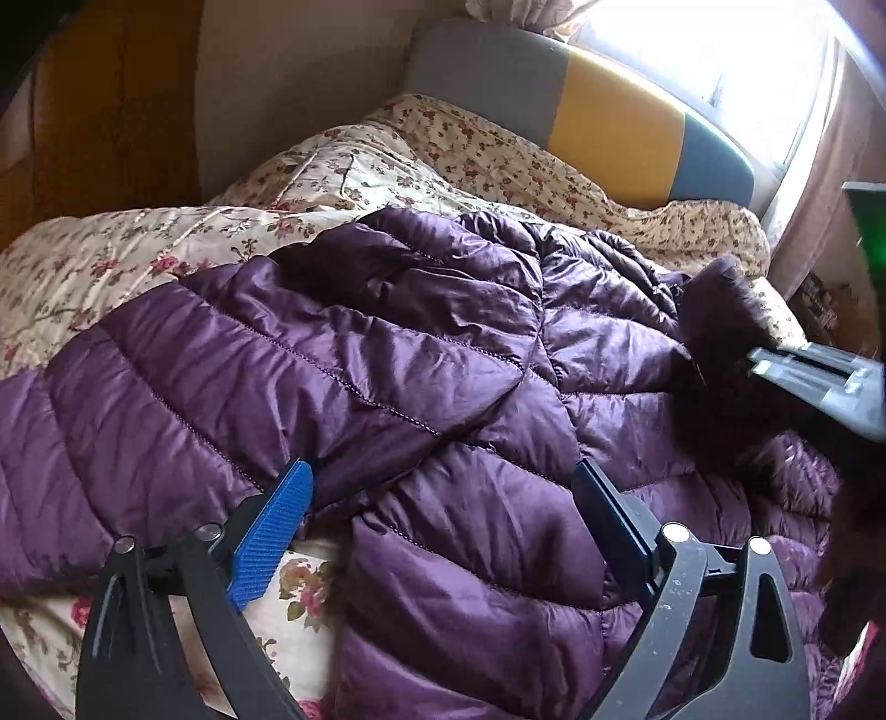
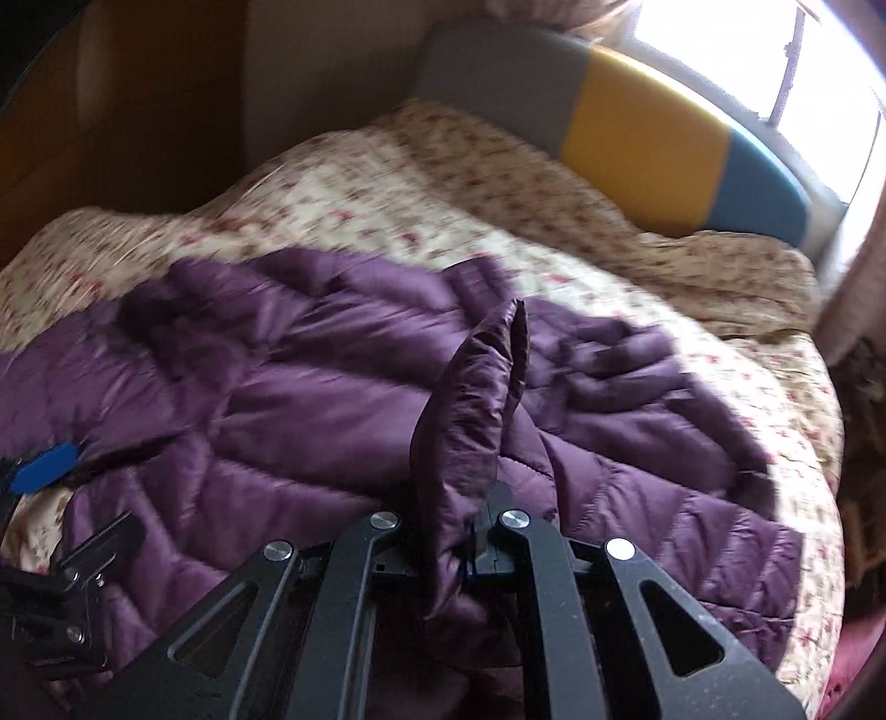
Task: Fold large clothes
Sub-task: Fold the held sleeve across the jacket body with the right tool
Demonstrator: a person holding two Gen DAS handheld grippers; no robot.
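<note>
Left wrist view: you work over a bed spread with a cream floral quilt [image 1: 343, 171], small red blossoms printed across stitched, slightly rumpled cotton. Behind it stands a curved padded headboard [image 1: 614, 127] in grey, mustard and blue panels. A bright window [image 1: 709, 50] washes out the far right corner, with a pinkish curtain [image 1: 841, 183] beside it; brown wood panelling [image 1: 111, 111] fills the left.

The purple puffer jacket [image 1: 421, 376] lies across the near half of the quilt, glossy, chevron-quilted, puffy between the seams, creased and partly doubled over itself.

Your left gripper [image 1: 443, 476] stands wide open just above the jacket near its front edge, its ribbed blue pad [image 1: 271, 531] at the hem; nothing is gripped.

Right wrist view, blurred: your right gripper [image 2: 476, 531] is clamped tight on a fold of the jacket [image 2: 470, 421], which rises from the jaws as a stiff, tapering flap above the rest of the garment.
</note>
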